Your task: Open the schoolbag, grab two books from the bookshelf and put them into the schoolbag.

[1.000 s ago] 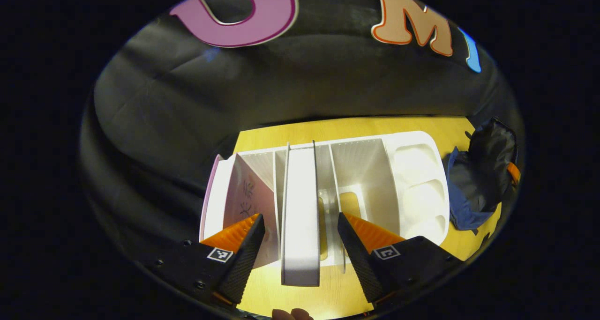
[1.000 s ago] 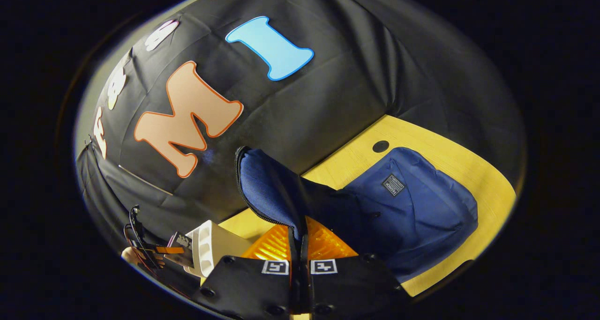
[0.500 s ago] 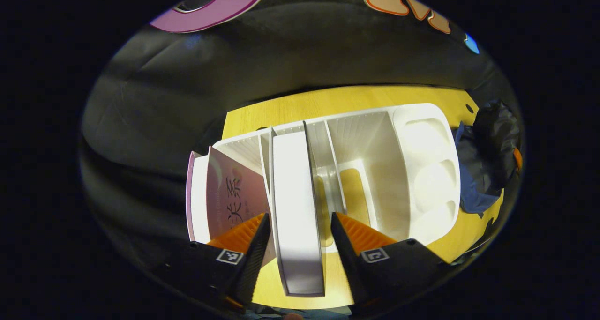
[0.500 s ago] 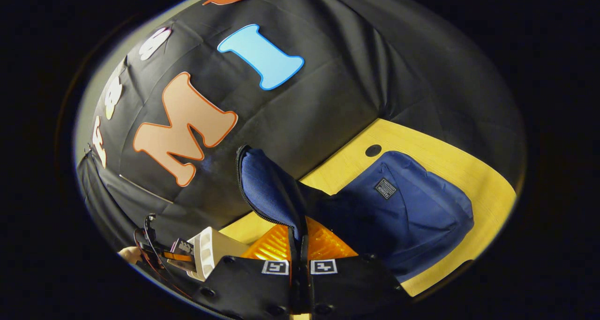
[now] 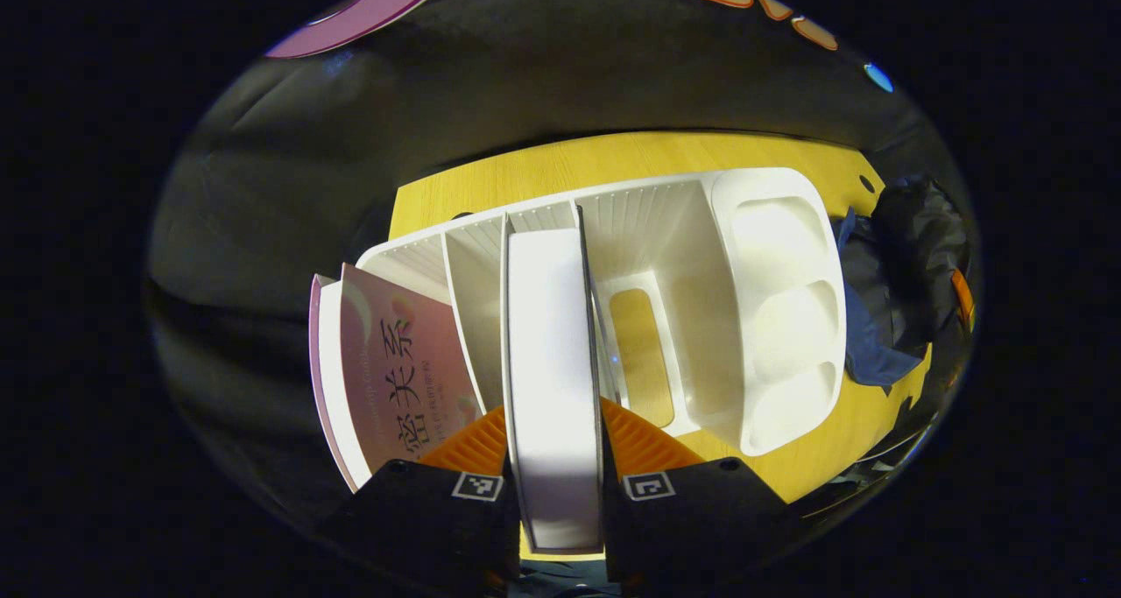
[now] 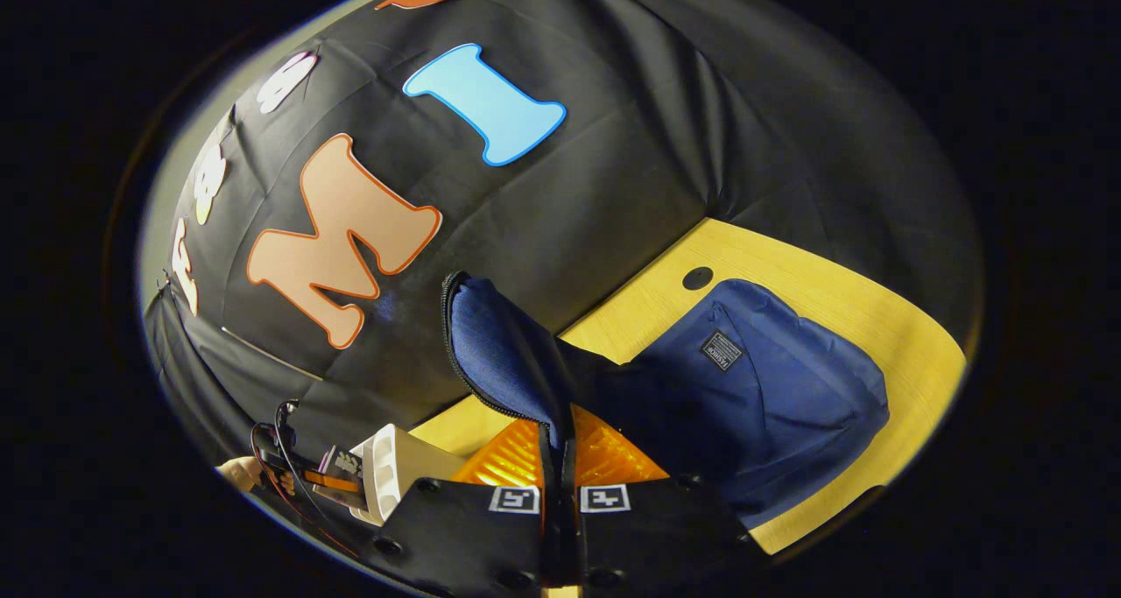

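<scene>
A white bookshelf [image 5: 779,230] stands on the yellow table. In one of its slots a thick white book [image 5: 552,362] stands upright, and my left gripper [image 5: 553,427] is shut on its near end, a finger pressing on each side. A pink book [image 5: 394,362] leans in the leftmost slot. The blue schoolbag [image 6: 771,397] lies on the table in the right gripper view. Its flap [image 6: 499,353] is lifted upright, and my right gripper [image 6: 558,445] is shut on the flap's edge. The bag [image 5: 876,335] also lies right of the shelf in the left gripper view.
The shelf's right end has several shallow empty trays [image 5: 784,309]. The table [image 6: 876,318] has a round cable hole [image 6: 698,277] behind the bag. The black cloth wall runs close behind shelf and bag. A hand [image 6: 236,471] shows at the lower left beside the shelf's end [image 6: 385,467].
My left gripper has moved forward over the white book and its fingers have gone from wide open to shut on it. The right gripper holds the flap as before.
</scene>
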Demonstrator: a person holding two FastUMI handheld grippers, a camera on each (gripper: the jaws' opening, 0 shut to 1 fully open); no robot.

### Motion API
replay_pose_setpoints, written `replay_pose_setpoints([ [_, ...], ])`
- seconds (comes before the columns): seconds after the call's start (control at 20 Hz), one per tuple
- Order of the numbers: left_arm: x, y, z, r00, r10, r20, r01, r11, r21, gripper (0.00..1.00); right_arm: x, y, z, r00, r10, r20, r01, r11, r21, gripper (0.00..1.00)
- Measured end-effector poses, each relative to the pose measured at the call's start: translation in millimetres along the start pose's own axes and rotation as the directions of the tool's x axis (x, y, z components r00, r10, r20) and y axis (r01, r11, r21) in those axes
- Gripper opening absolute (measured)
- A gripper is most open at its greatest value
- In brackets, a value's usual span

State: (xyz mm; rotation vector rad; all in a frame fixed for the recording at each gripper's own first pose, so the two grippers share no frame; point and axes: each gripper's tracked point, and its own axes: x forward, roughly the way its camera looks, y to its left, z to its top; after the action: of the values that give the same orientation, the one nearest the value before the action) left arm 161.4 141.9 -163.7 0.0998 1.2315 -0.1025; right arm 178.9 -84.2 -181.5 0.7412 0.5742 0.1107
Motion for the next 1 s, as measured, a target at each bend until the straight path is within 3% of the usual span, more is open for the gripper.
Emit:
replay_pose_setpoints([
  [0.5,-28.9,13.5,-1.5,0.999,0.0,0.035,-0.001,1.0,0.028,0.34,0.3,-4.9,1.0,1.0,-0.012,0.001,0.012,1.0,0.014,0.03],
  [1.0,-113.1,27.0,23.7,0.982,-0.069,0.176,0.071,0.997,-0.001,0.34,0.7,-8.6,2.3,1.0,-0.019,0.003,0.019,1.0,0.024,0.04],
])
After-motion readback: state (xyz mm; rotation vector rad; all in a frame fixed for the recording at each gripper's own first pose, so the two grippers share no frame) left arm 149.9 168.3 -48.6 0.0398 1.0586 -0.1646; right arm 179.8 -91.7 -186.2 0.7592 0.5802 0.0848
